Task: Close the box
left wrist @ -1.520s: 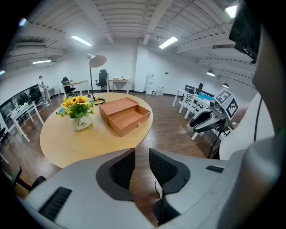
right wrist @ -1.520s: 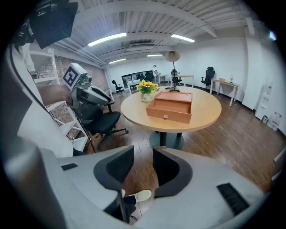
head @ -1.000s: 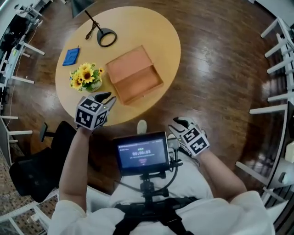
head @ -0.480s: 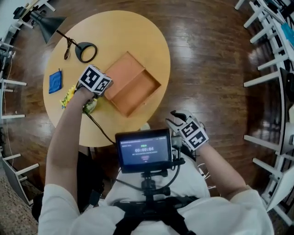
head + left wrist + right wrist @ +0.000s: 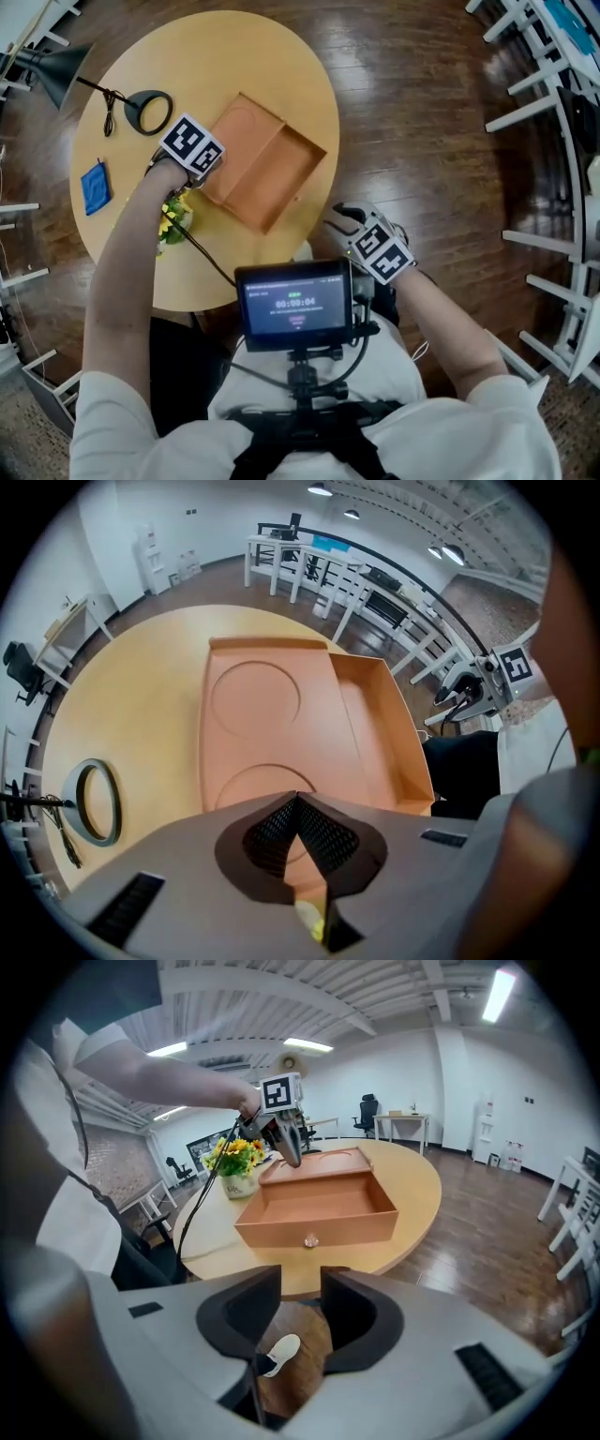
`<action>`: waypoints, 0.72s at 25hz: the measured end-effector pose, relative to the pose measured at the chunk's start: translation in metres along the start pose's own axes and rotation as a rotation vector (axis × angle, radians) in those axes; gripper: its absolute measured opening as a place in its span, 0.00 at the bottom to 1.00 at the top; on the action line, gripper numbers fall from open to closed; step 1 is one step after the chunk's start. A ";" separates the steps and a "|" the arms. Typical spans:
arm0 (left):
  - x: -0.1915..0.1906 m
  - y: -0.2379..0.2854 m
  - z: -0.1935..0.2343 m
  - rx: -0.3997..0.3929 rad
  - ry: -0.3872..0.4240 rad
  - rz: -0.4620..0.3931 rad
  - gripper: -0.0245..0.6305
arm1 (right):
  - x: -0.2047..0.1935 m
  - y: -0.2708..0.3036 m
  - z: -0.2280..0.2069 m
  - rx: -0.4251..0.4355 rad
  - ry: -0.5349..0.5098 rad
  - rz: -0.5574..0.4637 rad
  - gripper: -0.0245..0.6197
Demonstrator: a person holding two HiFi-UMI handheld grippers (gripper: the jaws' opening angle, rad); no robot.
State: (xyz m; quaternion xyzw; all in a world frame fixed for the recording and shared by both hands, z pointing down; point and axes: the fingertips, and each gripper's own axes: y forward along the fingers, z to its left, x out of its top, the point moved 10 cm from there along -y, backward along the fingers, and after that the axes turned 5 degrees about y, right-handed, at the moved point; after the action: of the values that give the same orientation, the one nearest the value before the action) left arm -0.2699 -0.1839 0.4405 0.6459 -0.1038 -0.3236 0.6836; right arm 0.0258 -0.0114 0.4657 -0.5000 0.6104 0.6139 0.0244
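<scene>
Left tongs moved over box lid (shut, empty), sunflowers beside

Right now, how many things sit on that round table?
4: box toward the right, flowers beside it, blue cloth and lamp at the left; the arm may hide more.

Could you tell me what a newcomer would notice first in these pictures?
An open orange-brown box sits on the round table, its lid folded open. The left claw, jaws just closed on nothing, points down over that lid; the right claw hangs open off the table's near edge. Sunflowers stand beside the box.
</scene>
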 end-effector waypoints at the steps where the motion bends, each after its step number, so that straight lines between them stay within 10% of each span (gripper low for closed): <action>1: -0.003 0.002 0.002 -0.005 0.000 -0.004 0.04 | 0.001 0.010 0.003 -0.007 0.006 -0.009 0.25; 18: 0.010 -0.001 -0.004 -0.035 -0.027 -0.009 0.04 | 0.007 0.078 -0.009 -0.048 -0.012 -0.071 0.18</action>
State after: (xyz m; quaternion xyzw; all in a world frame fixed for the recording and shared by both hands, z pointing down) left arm -0.2604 -0.1857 0.4361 0.6301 -0.1044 -0.3368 0.6918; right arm -0.0227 -0.0419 0.5202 -0.5182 0.5771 0.6301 0.0379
